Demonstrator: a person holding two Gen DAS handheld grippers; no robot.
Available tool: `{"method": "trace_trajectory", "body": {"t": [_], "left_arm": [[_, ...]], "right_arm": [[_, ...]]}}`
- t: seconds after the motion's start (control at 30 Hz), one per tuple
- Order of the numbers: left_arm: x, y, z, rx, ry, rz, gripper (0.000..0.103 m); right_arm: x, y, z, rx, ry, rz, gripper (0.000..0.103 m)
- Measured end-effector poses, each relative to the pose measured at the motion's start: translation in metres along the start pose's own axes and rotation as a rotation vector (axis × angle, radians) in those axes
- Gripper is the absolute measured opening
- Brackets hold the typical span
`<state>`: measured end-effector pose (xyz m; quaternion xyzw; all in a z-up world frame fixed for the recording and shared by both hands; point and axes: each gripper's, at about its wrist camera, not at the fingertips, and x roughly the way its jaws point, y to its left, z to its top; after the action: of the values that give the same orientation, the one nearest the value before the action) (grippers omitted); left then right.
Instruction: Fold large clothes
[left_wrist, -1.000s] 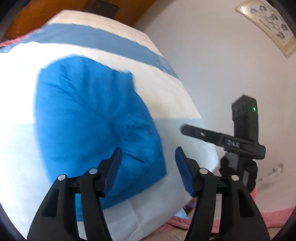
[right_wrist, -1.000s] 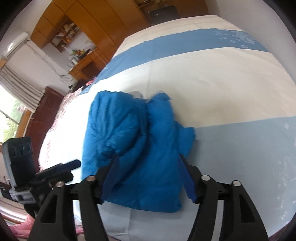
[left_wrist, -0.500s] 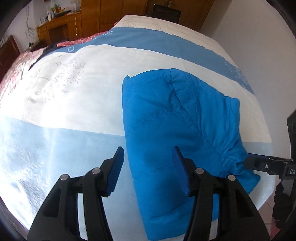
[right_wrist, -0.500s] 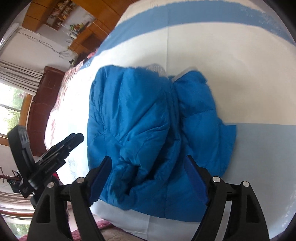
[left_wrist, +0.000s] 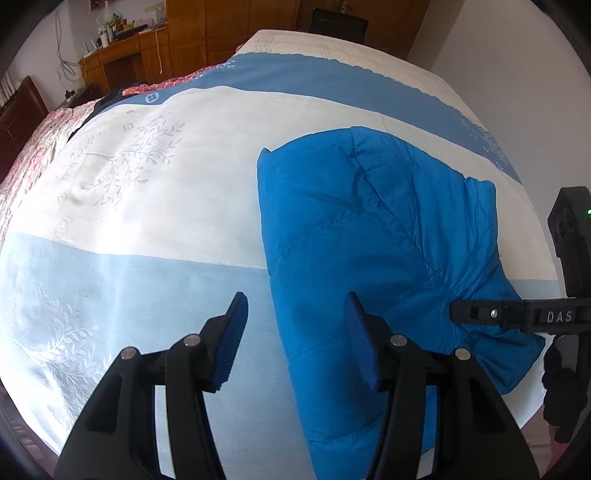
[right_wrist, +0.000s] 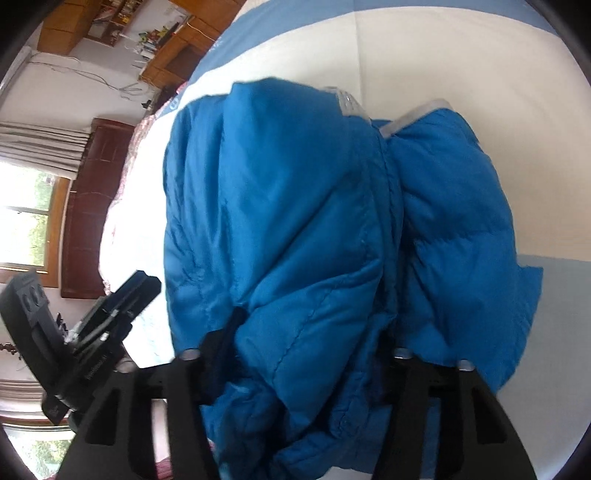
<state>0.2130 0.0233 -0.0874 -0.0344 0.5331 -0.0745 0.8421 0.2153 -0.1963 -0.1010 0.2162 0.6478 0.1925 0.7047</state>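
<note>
The blue puffer jacket (left_wrist: 369, 240) lies partly folded at frame right. The right gripper (right_wrist: 310, 354) is closing around its near edge, pads pressing in; the left gripper (left_wrist: 295, 339) hangs released above the jacket's left edge. More folding is likely left.

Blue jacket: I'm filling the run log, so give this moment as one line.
step: grasp | blue jacket: folded on bed | right gripper: closing on jacket's near edge | left gripper: open at jacket's left edge

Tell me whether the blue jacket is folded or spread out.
Folded: the blue jacket lies as a compact bundle on the bed, layers doubled over, no sleeves spread.
</note>
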Motion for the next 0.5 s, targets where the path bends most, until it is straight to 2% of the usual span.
{"method": "trace_trajectory", "body": {"t": [0.03, 0.13, 0.3, 0.5], "left_arm": [[0.001, 0.001, 0.000, -0.002, 0.000, 0.003, 0.053], [0.000, 0.003, 0.001, 0.000, -0.005, 0.006, 0.053], [-0.009, -0.001, 0.003, 0.011, -0.022, -0.008, 0.053], [-0.027, -0.021, 0.005, 0.059, -0.062, -0.063, 0.054]], "right_arm": [[-0.002, 0.002, 0.000, -0.005, -0.006, 0.011, 0.041], [-0.014, 0.011, -0.005, -0.049, -0.036, 0.023, 0.030], [-0.055, 0.037, -0.024, -0.137, -0.129, 0.086, 0.024], [-0.105, 0.034, -0.055, -0.158, -0.228, 0.048, 0.023]]}}
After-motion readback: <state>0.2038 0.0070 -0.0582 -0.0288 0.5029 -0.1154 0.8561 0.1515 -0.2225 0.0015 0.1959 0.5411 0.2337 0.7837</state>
